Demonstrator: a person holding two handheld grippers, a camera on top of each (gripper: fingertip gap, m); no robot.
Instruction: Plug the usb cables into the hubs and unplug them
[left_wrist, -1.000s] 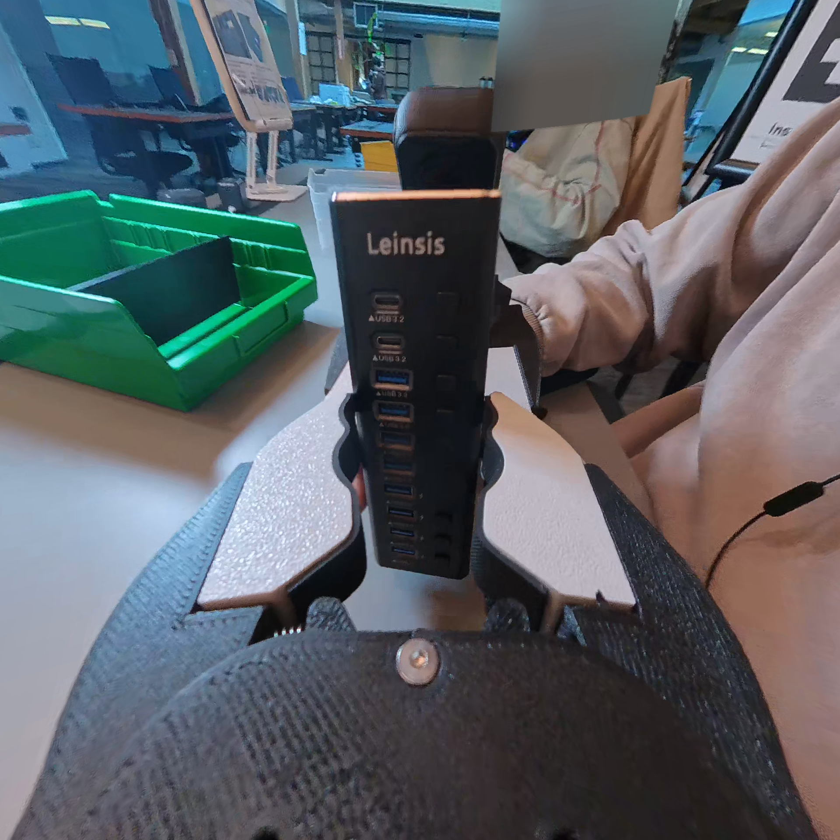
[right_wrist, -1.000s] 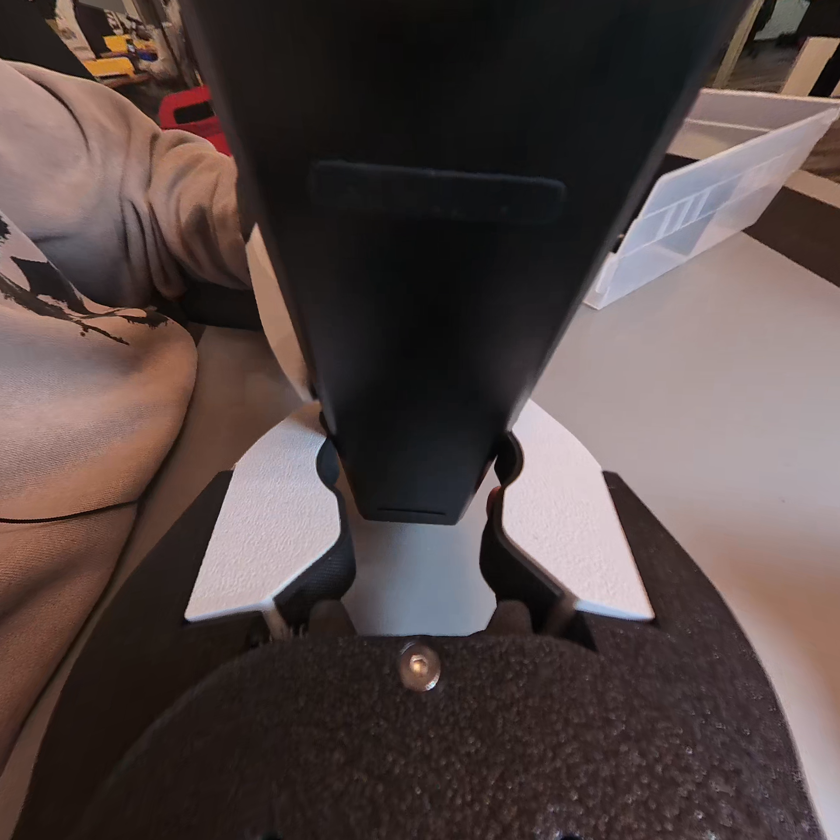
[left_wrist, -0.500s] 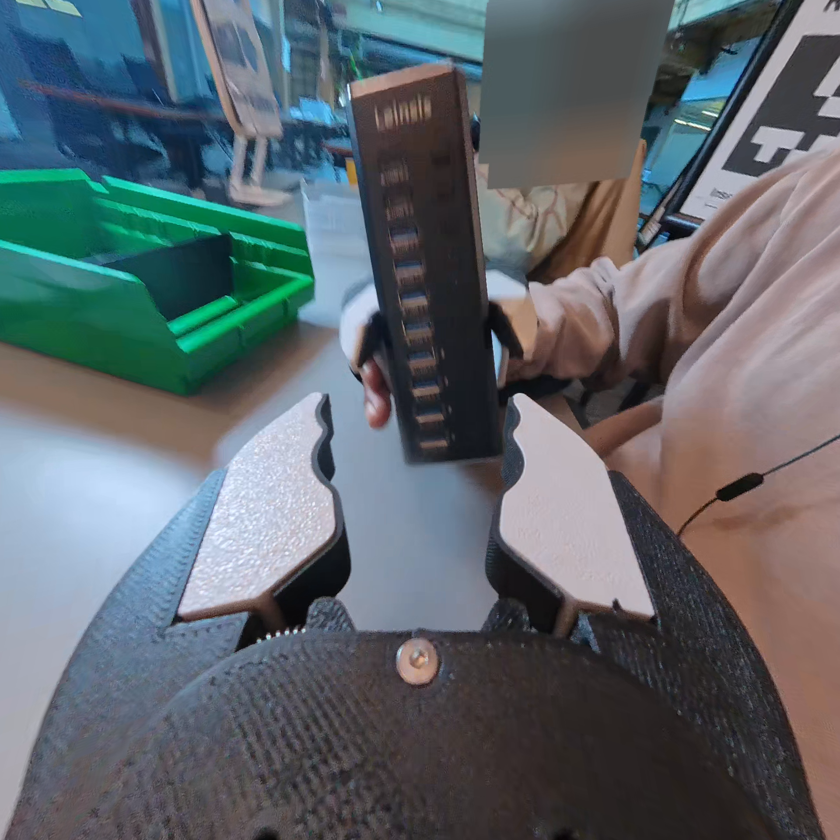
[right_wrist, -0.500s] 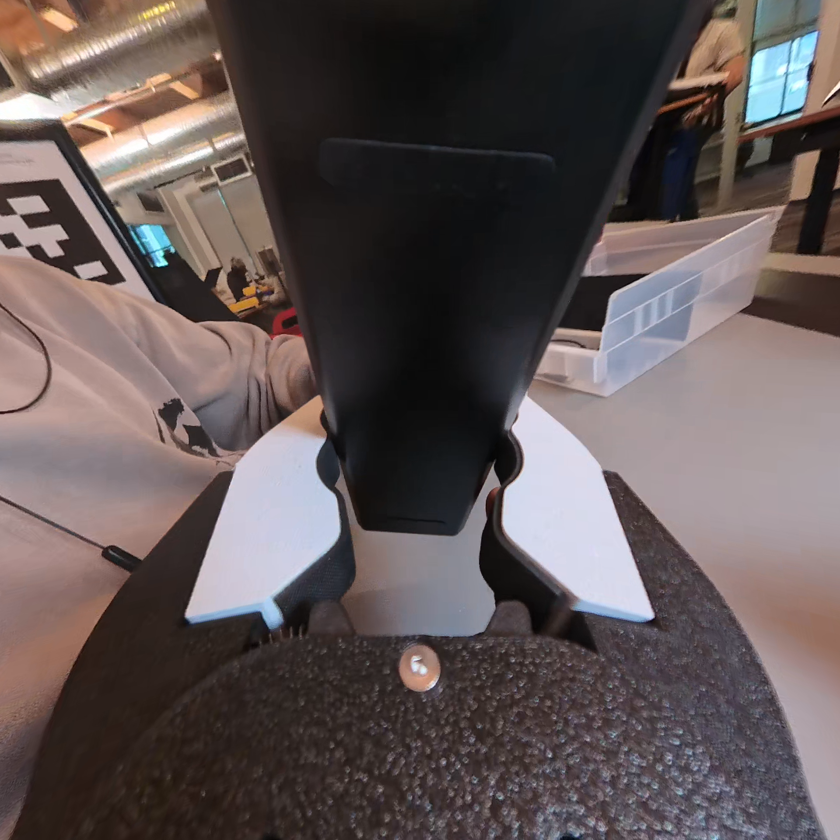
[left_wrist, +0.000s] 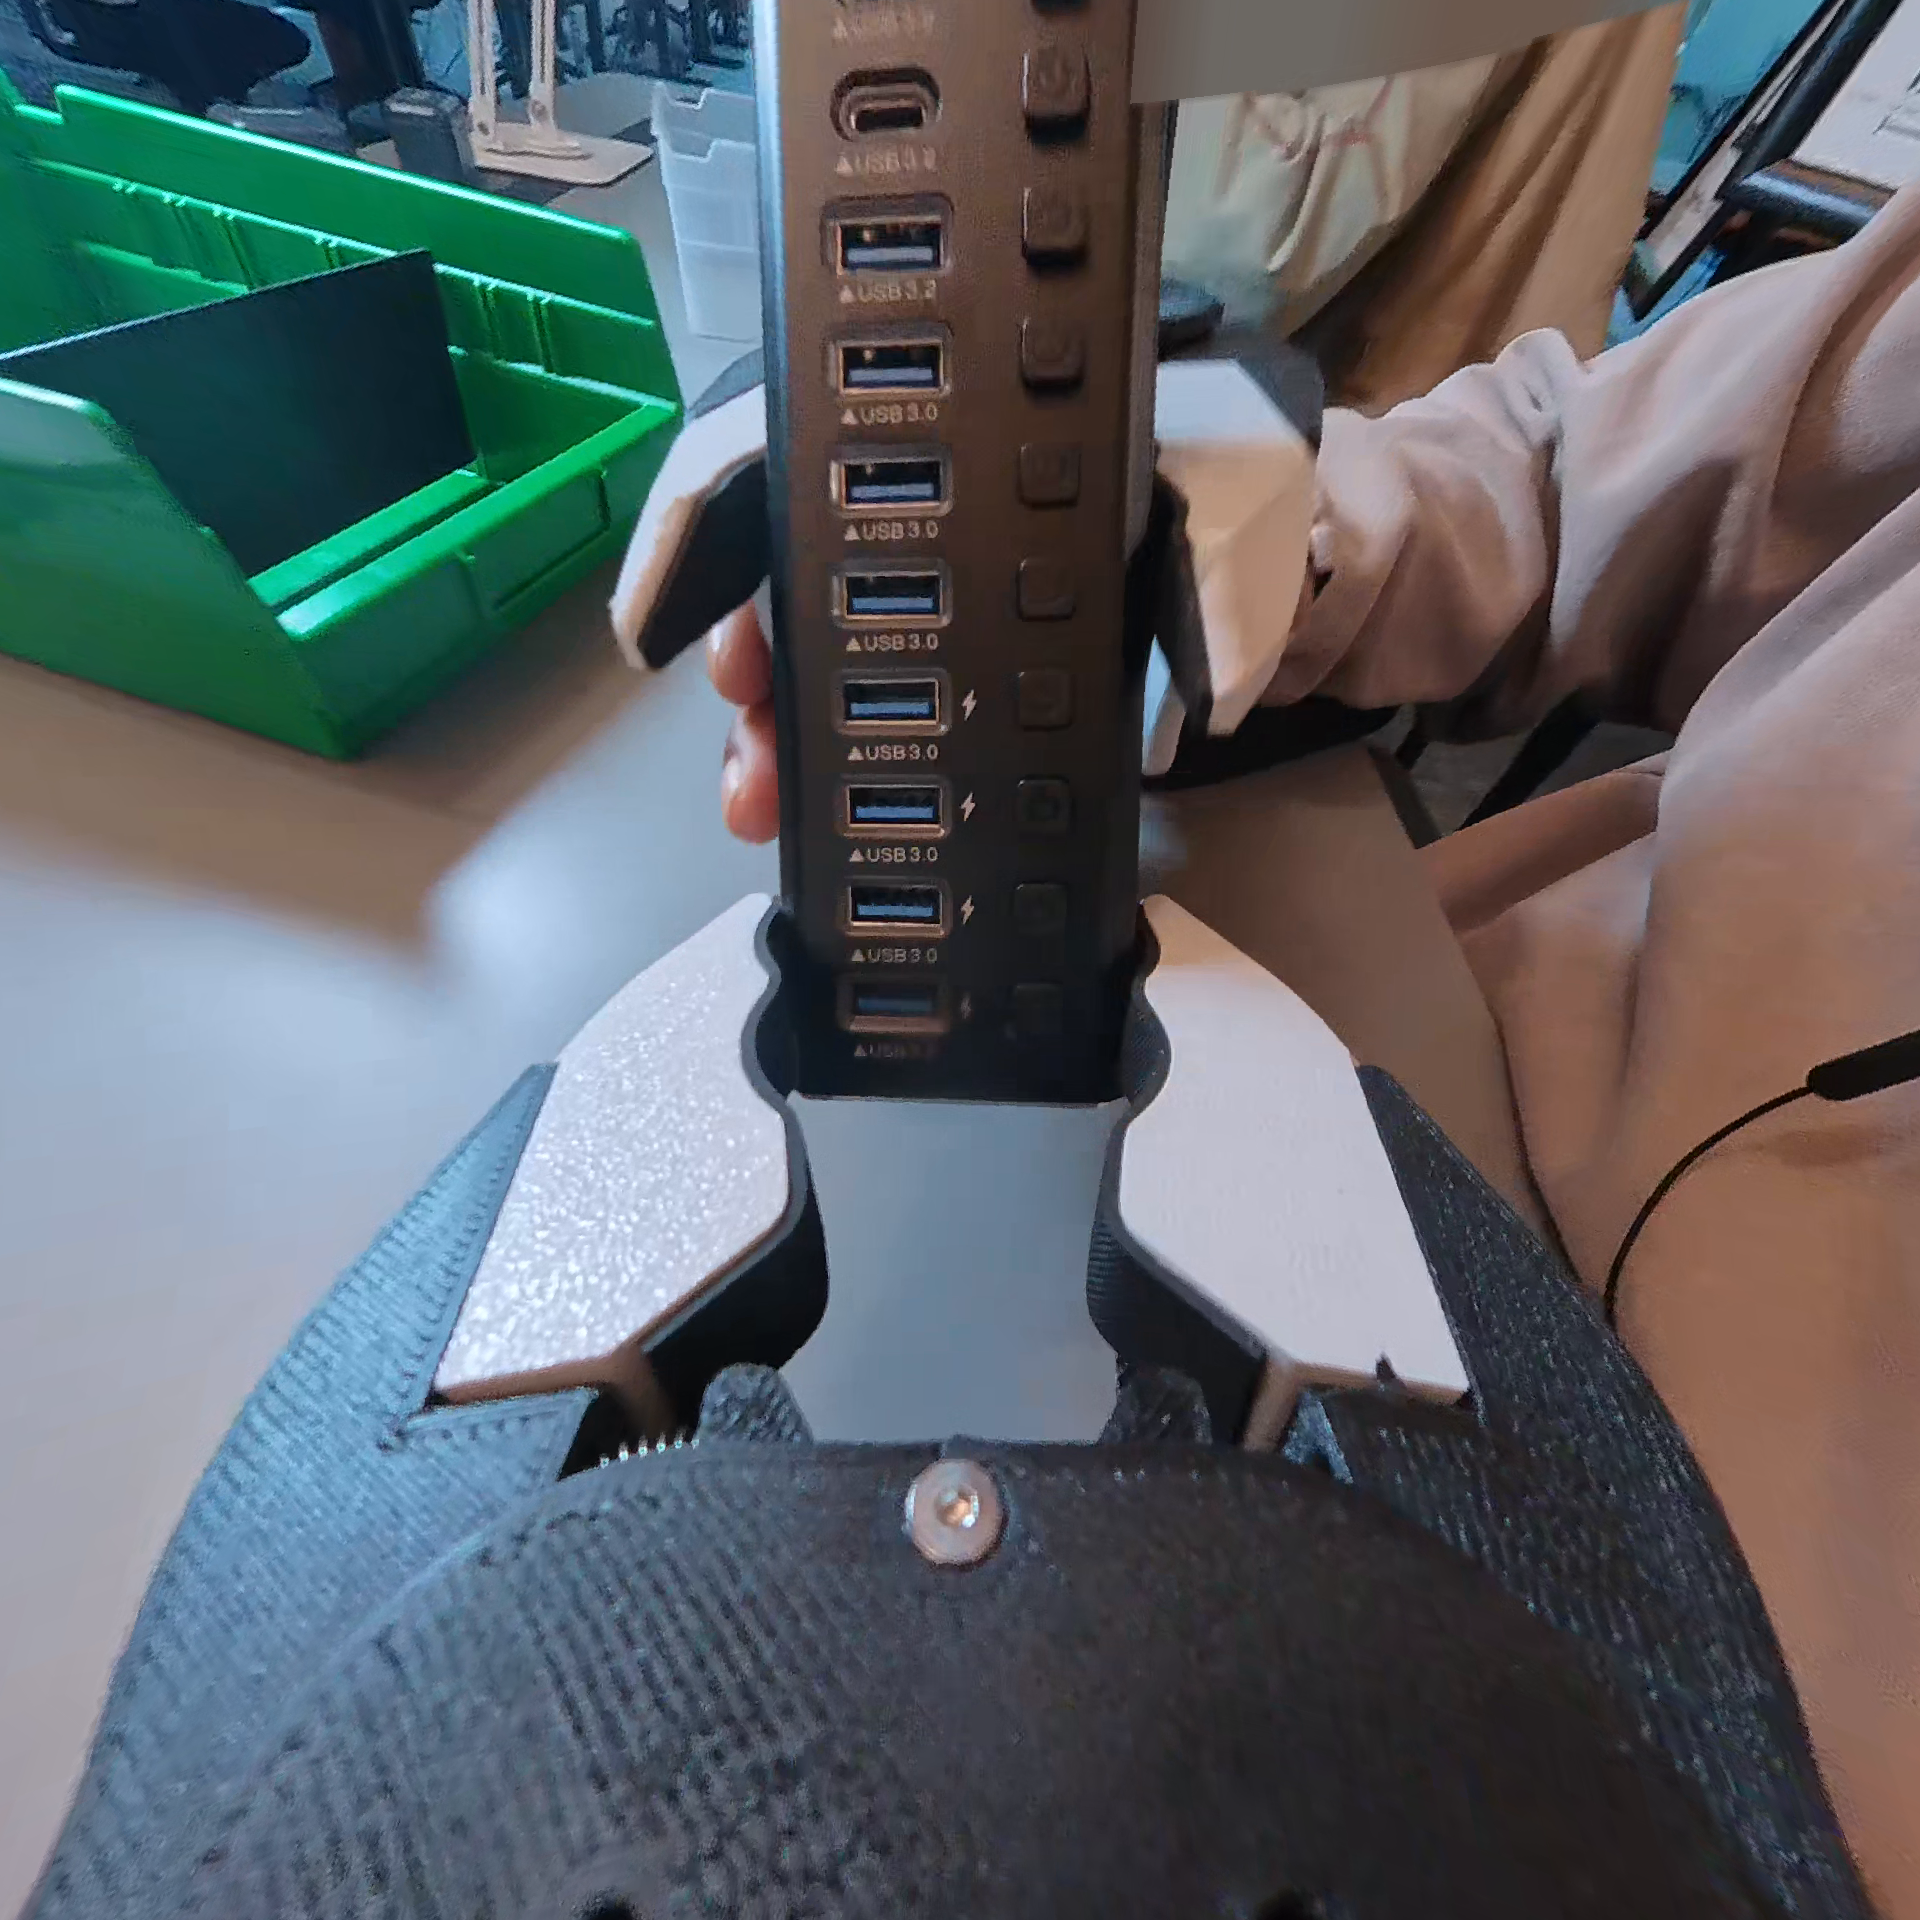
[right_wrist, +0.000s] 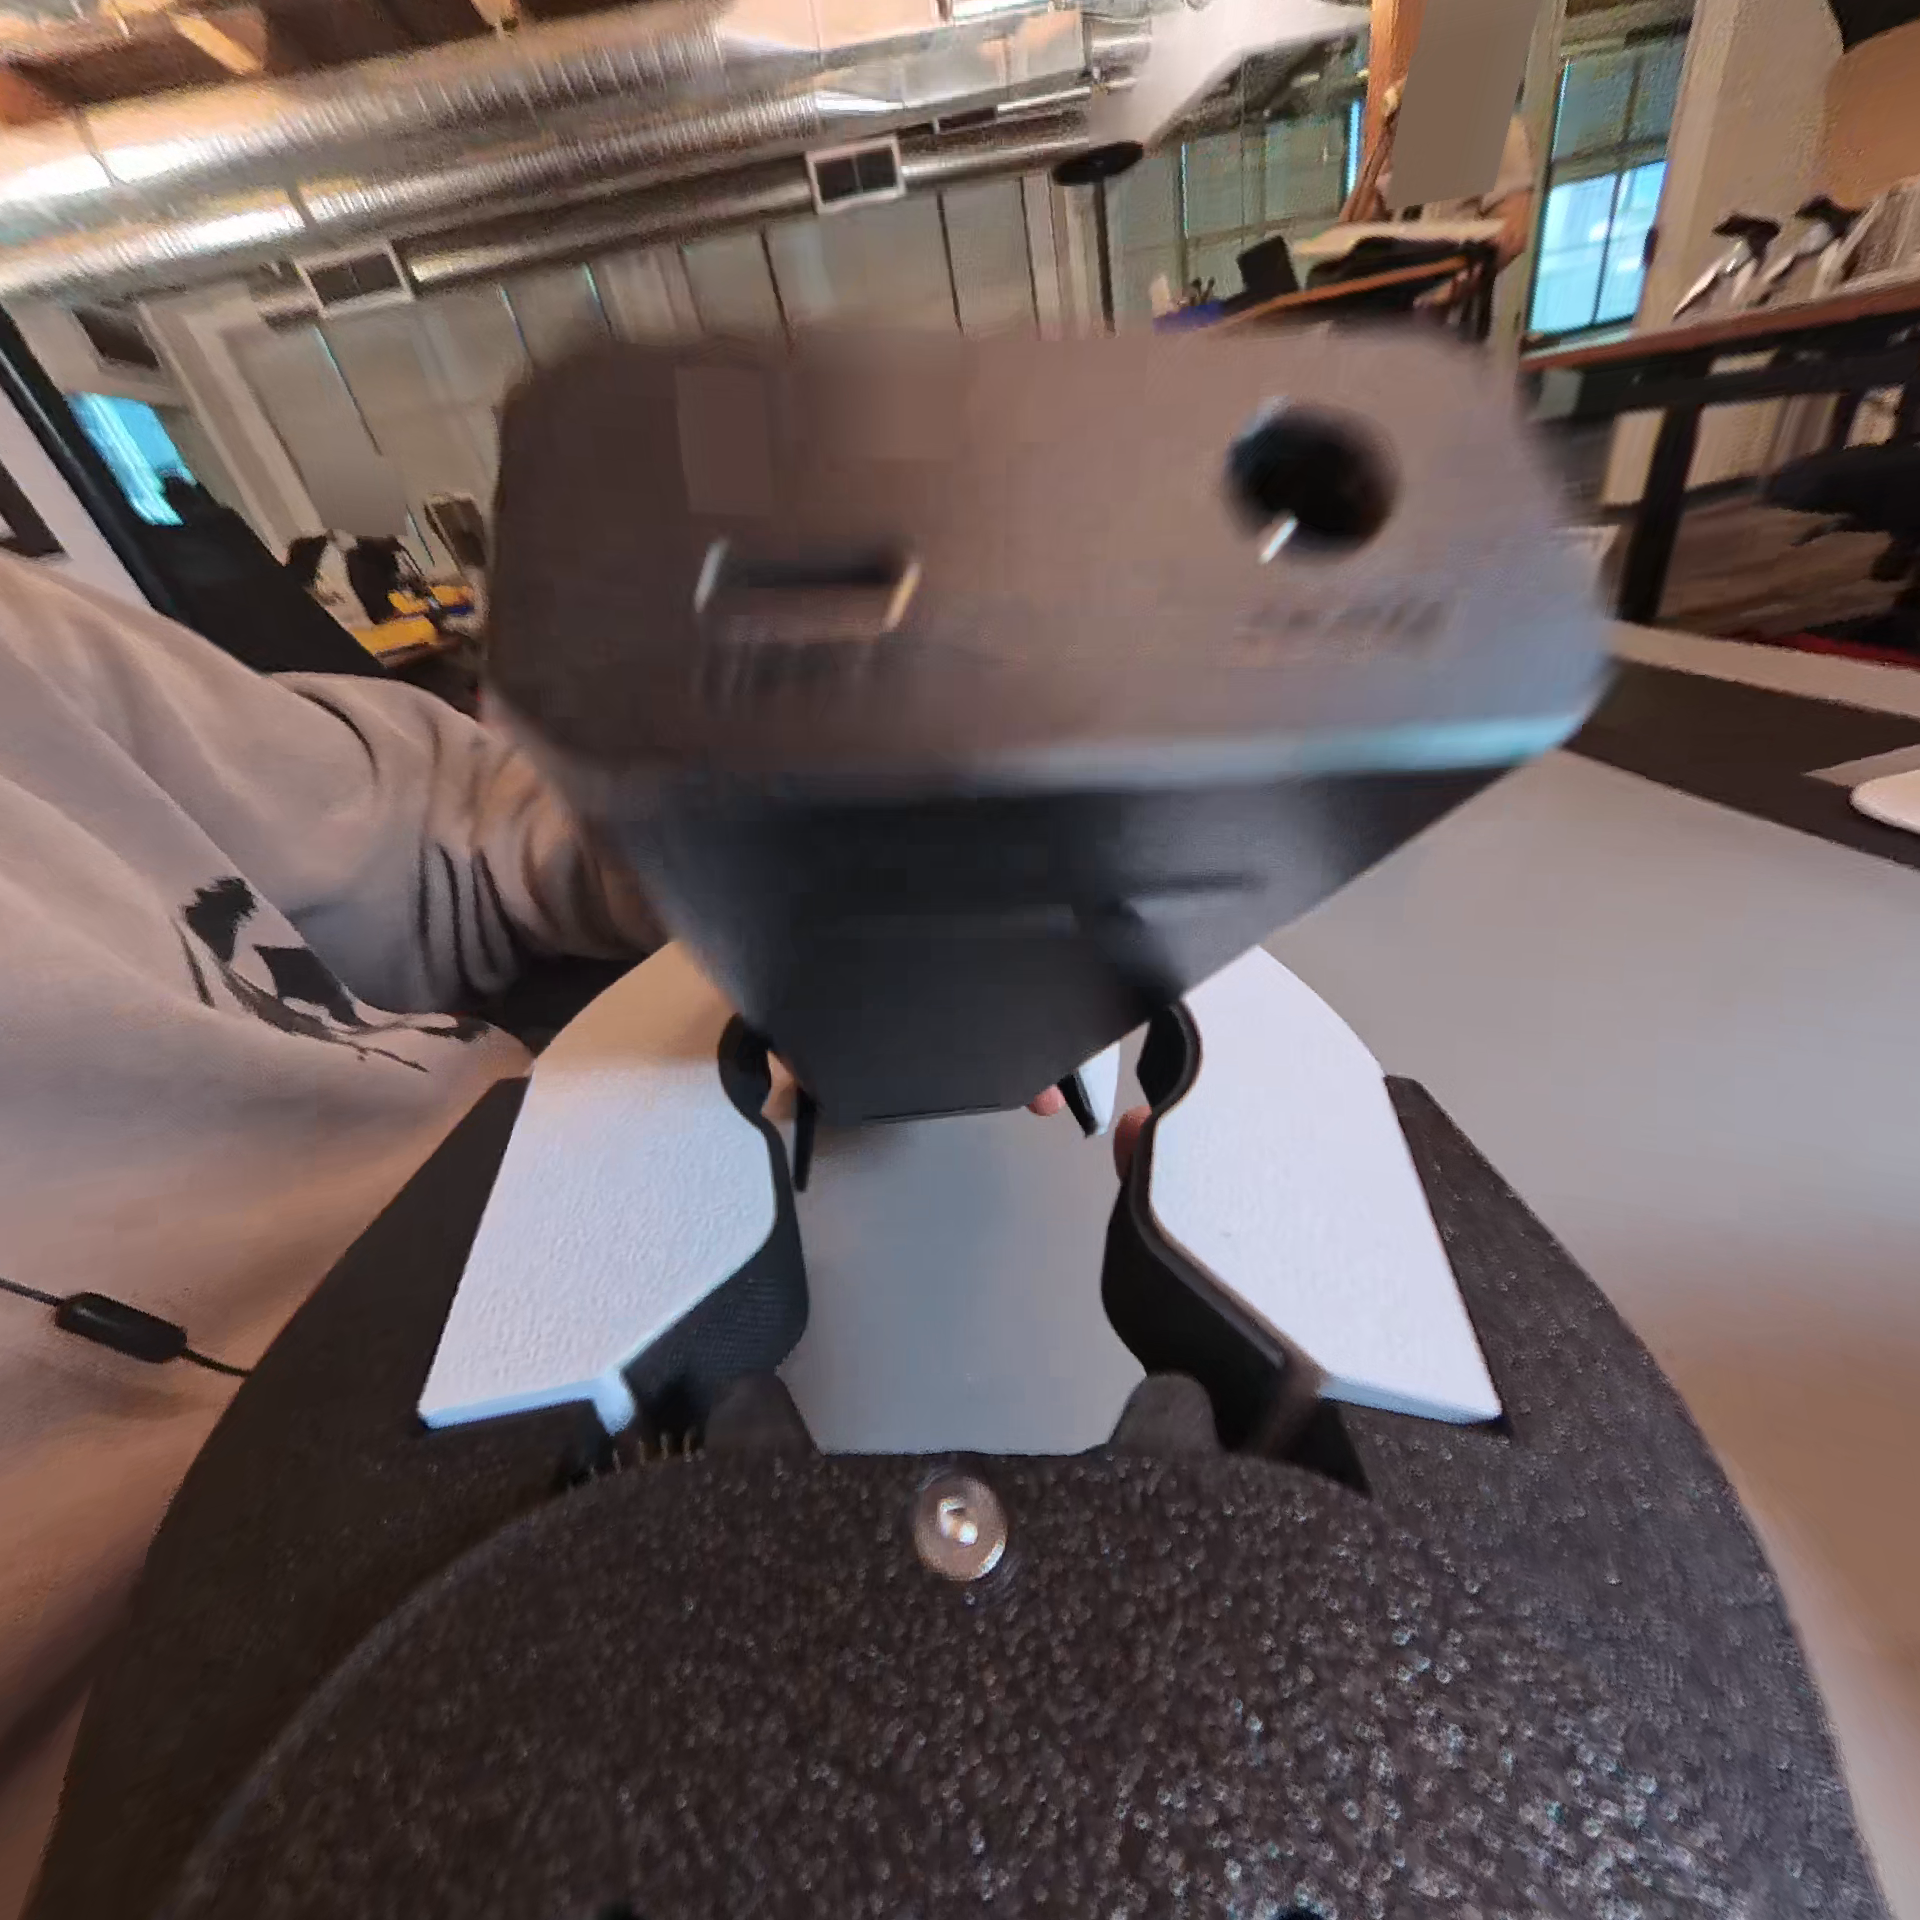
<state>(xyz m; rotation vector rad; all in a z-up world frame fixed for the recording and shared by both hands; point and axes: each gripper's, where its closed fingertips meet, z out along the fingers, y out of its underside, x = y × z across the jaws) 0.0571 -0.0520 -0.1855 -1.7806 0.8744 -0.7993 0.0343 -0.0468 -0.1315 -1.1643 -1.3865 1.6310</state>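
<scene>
Gripping the hub (left_wrist: 956, 582) between both my grippers, left (left_wrist: 954, 1023) low, right (right_wrist: 961, 1081) higher; left of my fingers, a green bin (left_wrist: 312, 582) holds a black divider (left_wrist: 260, 405).

An open-plan workshop or lab in an industrial loft. Bare silver ducts (right_wrist: 436, 145) run under the ceiling, with tall windows (right_wrist: 1590, 249) along the far wall. Long workbenches (right_wrist: 1714, 343) stand loaded with gear, and office chairs (left_wrist: 177, 42) sit farther back. A green parts bin (left_wrist: 343, 582) rests on the grey desk (left_wrist: 208, 1039).
</scene>
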